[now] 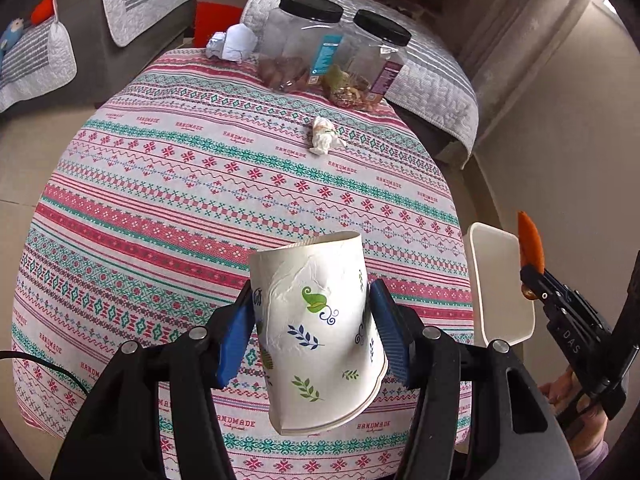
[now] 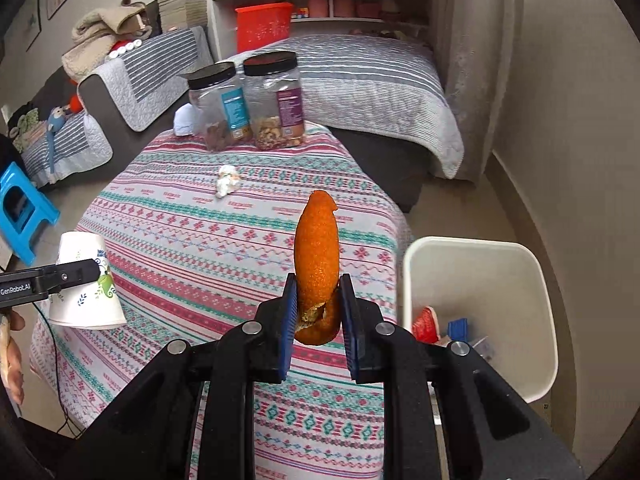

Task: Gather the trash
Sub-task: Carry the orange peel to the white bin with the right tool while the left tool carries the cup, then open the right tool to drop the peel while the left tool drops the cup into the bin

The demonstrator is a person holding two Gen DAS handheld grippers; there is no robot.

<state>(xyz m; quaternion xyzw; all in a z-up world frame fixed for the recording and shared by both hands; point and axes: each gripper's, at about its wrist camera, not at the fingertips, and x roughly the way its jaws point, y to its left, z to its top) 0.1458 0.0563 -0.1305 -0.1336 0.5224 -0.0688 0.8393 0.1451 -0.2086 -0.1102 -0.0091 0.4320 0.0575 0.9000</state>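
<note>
The left tool [image 1: 312, 316] pinches a crumpled paper cup [image 1: 320, 336] between its blue pads, mouth toward the camera, held above the near part of the desk [image 1: 180, 200] with its patterned cloth. The right tool [image 2: 318, 312] pinches a long strip of orange peel [image 2: 318, 256] that stands upright between its pads, above the desk's near right edge. Just right of that edge stands a white bin [image 2: 536, 280], with red and blue scraps lying in it. On the desk, a crumpled tissue [image 1: 324, 136] lies just in front of two black-lidded jars [image 1: 336, 52] at the far end. To the left of the jars, at the far edge, sits a wad of white paper [image 1: 234, 42]. Behind the jars is a bed [image 2: 360, 68] with a grey striped cover.
</note>
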